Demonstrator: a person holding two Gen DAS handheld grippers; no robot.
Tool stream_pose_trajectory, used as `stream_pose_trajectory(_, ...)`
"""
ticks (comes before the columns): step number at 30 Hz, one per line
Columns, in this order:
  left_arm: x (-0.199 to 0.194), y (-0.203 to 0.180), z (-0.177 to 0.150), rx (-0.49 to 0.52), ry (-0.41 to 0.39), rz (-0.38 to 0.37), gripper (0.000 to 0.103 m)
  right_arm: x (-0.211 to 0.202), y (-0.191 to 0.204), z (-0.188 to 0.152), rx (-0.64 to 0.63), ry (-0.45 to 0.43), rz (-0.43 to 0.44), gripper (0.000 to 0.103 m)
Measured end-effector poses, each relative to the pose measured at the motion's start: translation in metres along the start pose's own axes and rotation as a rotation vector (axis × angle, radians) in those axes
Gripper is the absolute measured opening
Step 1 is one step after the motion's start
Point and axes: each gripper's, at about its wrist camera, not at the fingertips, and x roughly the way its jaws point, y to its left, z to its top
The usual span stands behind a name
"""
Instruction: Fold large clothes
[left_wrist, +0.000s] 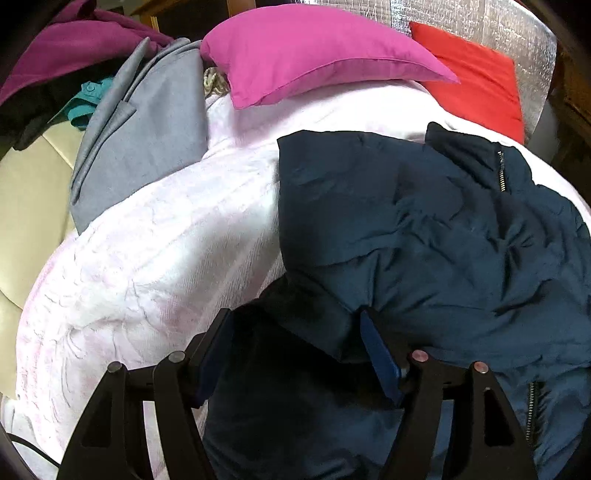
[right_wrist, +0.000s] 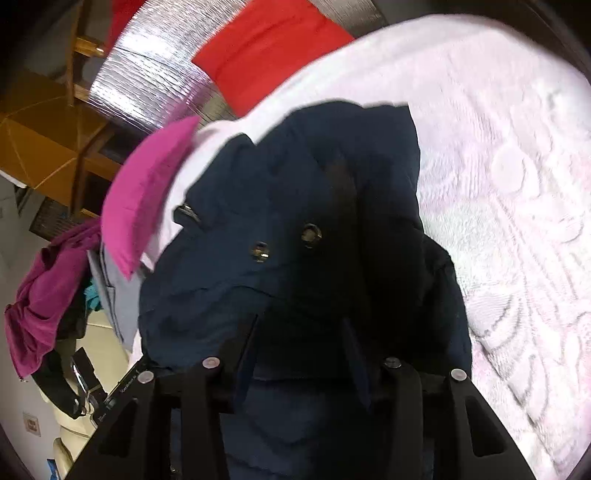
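A dark navy padded jacket (left_wrist: 424, 229) with a metal zipper lies on the pale pink blanket (left_wrist: 147, 258). My left gripper (left_wrist: 295, 325) is open, its blue-padded fingers (left_wrist: 380, 354) set on either side of a fold of the jacket's lower edge. In the right wrist view the same jacket (right_wrist: 258, 206) shows two metal snaps and fills the middle. My right gripper (right_wrist: 299, 325) is open, with jacket fabric between and under its fingers.
A magenta pillow (left_wrist: 314, 51) and a red pillow (left_wrist: 476, 77) lie at the head of the bed. A grey garment (left_wrist: 147, 136), a purple garment (left_wrist: 70, 44) and teal cloth are piled at the left. A silver foil panel (right_wrist: 147, 81) and wooden furniture (right_wrist: 48, 147) stand behind.
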Motion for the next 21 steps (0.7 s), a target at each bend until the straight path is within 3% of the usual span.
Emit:
stream_pose_trajectory(5, -0.014, 0.002, 0.003, 0.011, -0.011, 0.001, 0.073, -0.007, 0.005, 0.001, 0.012, -0.005, 0.007, 0.048)
stream_pose_trajectory(12, -0.037, 0.018, 0.010, -0.061, -0.092, -0.023, 0.073, -0.043, -0.016, 0.007, 0.089, -0.111, 0.055, 0.049)
stream_pose_trajectory(17, -0.010, 0.014, 0.005, -0.033, -0.016, 0.007, 0.073, -0.017, -0.024, 0.004, 0.100, -0.026, 0.015, 0.049)
stream_pose_trajectory(21, 0.000, 0.011, 0.004, -0.029, 0.007, 0.002, 0.073, -0.014, -0.025, 0.006, 0.100, -0.016, 0.009, 0.048)
